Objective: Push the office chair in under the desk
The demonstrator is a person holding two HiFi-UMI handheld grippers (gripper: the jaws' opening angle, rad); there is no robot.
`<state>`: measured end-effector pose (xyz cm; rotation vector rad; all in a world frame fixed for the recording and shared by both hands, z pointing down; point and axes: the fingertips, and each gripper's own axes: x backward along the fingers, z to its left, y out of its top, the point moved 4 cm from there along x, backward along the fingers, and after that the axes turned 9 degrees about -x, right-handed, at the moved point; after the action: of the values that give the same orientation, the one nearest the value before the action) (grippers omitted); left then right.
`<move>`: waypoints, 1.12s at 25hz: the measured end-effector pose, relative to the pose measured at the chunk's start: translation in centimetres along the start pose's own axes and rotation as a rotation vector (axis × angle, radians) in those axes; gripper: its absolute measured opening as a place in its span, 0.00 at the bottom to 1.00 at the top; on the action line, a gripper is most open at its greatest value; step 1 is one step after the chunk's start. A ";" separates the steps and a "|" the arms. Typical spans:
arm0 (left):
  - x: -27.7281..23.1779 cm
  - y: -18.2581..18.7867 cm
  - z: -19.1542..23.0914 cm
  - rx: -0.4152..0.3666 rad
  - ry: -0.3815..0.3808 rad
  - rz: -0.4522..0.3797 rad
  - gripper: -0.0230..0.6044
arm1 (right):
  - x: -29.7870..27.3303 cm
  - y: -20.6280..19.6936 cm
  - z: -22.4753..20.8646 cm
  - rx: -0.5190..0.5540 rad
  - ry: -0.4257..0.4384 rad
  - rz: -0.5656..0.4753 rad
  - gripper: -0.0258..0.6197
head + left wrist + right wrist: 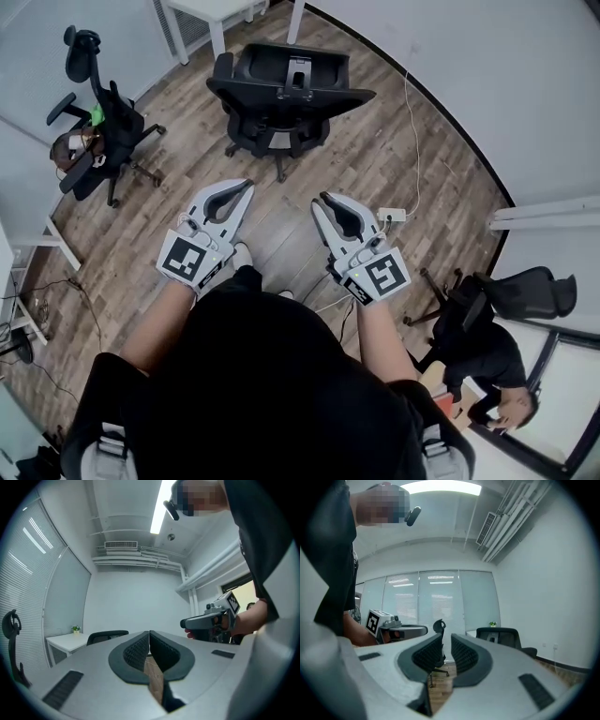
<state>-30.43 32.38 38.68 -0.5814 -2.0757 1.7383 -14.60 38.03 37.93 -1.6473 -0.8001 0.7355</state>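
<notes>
L gripper (246,185) jaws shut, empty; R gripper (321,200) jaws slightly apart, empty; office chair (286,94) ahead on wood floor, near white desk (220,11), apart from both; b/w square code on L cube (192,258) & R cube (380,275).

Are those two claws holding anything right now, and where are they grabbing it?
Nothing. The left gripper is shut and empty; the right gripper is slightly open, also empty.
</notes>
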 end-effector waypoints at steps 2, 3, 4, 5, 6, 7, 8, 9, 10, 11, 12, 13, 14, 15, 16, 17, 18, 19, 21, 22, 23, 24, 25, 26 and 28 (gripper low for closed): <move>-0.7 -0.4 1.7 0.005 -0.004 0.000 0.03 | -1.5 0.3 -0.8 0.003 -0.013 0.005 0.11; -1.1 -0.7 2.5 0.009 -0.006 0.001 0.03 | -2.3 0.4 -1.2 0.003 -0.019 0.007 0.12; -1.4 -0.9 3.3 0.012 -0.010 0.001 0.03 | -3.0 0.6 -1.6 0.004 -0.025 0.009 0.12; -1.8 -1.1 4.1 0.012 -0.015 0.000 0.03 | -3.8 0.8 -1.9 0.005 -0.029 0.011 0.13; -2.2 -1.3 4.9 0.011 -0.020 -0.001 0.04 | -4.5 0.9 -2.3 0.005 -0.031 0.016 0.14; -2.5 -1.5 5.8 0.010 -0.025 -0.002 0.05 | -5.4 1.0 -2.6 0.005 -0.035 0.022 0.14; -2.8 -1.7 6.6 0.011 -0.029 -0.003 0.06 | -6.2 1.0 -2.9 0.005 -0.038 0.029 0.16; -3.1 -1.9 7.4 0.012 -0.034 -0.004 0.06 | -6.9 1.0 -3.2 0.005 -0.043 0.035 0.16; -3.4 -2.2 8.1 0.014 -0.039 -0.004 0.07 | -7.6 1.1 -3.5 0.006 -0.050 0.040 0.17; -3.7 -2.5 8.8 0.018 -0.046 -0.003 0.07 | -8.3 1.1 -3.7 0.007 -0.057 0.043 0.18; -4.0 -2.7 9.5 0.020 -0.055 0.000 0.07 | -8.8 1.1 -3.9 0.006 -0.066 0.046 0.19; -4.2 -3.0 10.0 0.017 -0.065 0.005 0.08 | -9.3 1.1 -4.1 0.005 -0.076 0.048 0.19; -4.5 -3.2 10.6 0.011 -0.075 0.012 0.08 | -9.7 1.0 -4.3 0.003 -0.086 0.051 0.20; -4.8 -3.4 11.2 0.005 -0.083 0.019 0.09 | -10.2 0.9 -4.6 -0.001 -0.095 0.055 0.20; -5.0 -3.7 11.7 0.004 -0.087 0.026 0.10 | -10.6 0.7 -4.8 -0.004 -0.103 0.062 0.21; -5.2 -4.0 12.2 0.005 -0.090 0.033 0.11 | -10.9 0.4 -5.1 -0.009 -0.110 0.071 0.22; -5.4 -4.3 12.7 0.008 -0.090 0.038 0.11 | -11.2 0.2 -5.4 -0.014 -0.113 0.081 0.22; -5.7 -4.7 13.0 0.012 -0.090 0.041 0.11 | -11.4 -0.1 -5.7 -0.018 -0.115 0.091 0.23; -6.5 -5.3 13.5 0.021 -0.091 0.052 0.12 | -11.7 -0.4 -6.7 -0.024 -0.117 0.104 0.23; -6.9 -5.6 13.8 0.024 -0.090 0.058 0.13 | -11.8 -0.5 -7.2 -0.027 -0.119 0.109 0.23; -7.4 -5.9 14.1 0.025 -0.090 0.065 0.13 | -12.0 -0.6 -7.9 -0.029 -0.121 0.113 0.23; -7.9 -6.2 14.3 0.025 -0.089 0.071 0.13 | -12.1 -0.6 -8.6 -0.030 -0.122 0.117 0.23; -8.4 -6.4 14.6 0.024 -0.090 0.076 0.14 | -12.2 -0.7 -9.4 -0.029 -0.123 0.122 0.23; -9.0 -6.5 14.8 0.022 -0.090 0.083 0.15 | -12.4 -0.6 -10.2 -0.027 -0.122 0.125 0.23; -10.0 -6.7 15.2 0.012 -0.089 0.097 0.17 | -12.7 -0.5 -11.9 -0.022 -0.119 0.128 0.23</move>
<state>-30.46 13.39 42.55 -0.6203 -2.1278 1.8614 -12.40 21.18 41.53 -1.6989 -0.7944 0.9246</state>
